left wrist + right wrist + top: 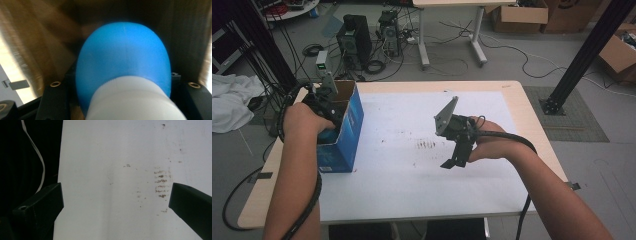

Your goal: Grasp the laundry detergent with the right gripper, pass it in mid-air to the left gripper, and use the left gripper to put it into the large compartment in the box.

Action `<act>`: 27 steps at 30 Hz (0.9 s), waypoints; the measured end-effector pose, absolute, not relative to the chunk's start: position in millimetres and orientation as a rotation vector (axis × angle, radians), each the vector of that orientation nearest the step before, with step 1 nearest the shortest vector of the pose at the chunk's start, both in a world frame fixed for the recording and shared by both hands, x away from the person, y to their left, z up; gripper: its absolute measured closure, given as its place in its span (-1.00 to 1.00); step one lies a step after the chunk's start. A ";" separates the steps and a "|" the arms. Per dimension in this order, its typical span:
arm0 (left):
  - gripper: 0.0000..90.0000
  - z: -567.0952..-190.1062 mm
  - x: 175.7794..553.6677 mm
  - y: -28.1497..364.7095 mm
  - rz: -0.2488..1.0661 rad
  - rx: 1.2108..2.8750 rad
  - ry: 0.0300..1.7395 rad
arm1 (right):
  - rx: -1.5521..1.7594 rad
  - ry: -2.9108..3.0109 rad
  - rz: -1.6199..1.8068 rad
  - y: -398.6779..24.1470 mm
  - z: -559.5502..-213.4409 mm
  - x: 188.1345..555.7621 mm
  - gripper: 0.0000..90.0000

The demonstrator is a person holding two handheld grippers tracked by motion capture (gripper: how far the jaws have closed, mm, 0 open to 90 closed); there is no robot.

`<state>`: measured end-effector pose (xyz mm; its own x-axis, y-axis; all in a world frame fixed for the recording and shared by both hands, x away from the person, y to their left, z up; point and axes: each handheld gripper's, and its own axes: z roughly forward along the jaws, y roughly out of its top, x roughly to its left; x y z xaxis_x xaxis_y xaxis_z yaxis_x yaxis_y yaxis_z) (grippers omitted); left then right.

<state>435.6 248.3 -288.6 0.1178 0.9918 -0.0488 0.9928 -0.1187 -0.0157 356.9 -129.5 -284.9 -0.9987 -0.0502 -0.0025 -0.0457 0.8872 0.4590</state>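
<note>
Left gripper [122,100] is clamped on a blue-and-white object [123,62], lowered inside the open blue carton [343,131] at the desk's [412,190] left edge. Right gripper [455,162] hovers over the desk centre, jaws wide and empty.

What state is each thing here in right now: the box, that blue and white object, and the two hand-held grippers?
Blue box: upright on the table, top open.
Blue and white object: clamped between the jaws, down inside the box.
Left gripper: reaching into the box, shut on the object.
Right gripper: open, holding nothing, above the white sheet.
White sheet: flat, with brown smudges.
</note>
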 end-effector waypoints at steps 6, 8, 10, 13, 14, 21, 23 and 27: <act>-0.14 -289.4 436.2 246.9 -0.073 2.335 2.077 | 0.071 -3.042 -0.740 -129.7 -287.1 357.4 -1.00; -0.15 -289.5 436.5 246.6 -0.077 2.339 2.080 | 0.068 -3.041 -0.742 -129.7 -287.5 357.5 -1.00; -0.15 -289.6 436.7 247.4 -0.087 2.335 2.087 | 0.069 -3.043 -0.736 -129.6 -287.7 357.6 -1.00; -0.15 -289.9 436.6 247.9 -0.085 2.335 2.081 | 0.067 -3.045 -0.742 -129.9 -287.2 357.8 -1.00; -0.15 -289.5 436.5 248.1 -0.084 2.334 2.078 | 0.063 -3.045 -0.742 -130.0 -287.0 357.8 -1.00; -0.20 -289.0 433.4 252.0 -0.109 2.303 2.067 | 0.056 -3.045 -0.745 -130.8 -286.9 357.2 -1.00; -0.23 -287.6 432.9 250.6 -0.083 2.309 2.069 | 0.054 -3.047 -0.739 -131.3 -287.2 357.1 -1.00; -0.27 -283.6 432.7 249.4 -0.040 2.309 2.077 | 0.048 -3.049 -0.743 -132.1 -286.6 356.7 -1.00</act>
<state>432.7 249.4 -283.6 0.1056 0.9935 -0.0435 0.9944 -0.1053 0.0094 356.7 -132.1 -286.6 -0.9995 -0.0304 -0.0044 -0.0290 0.8874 0.4600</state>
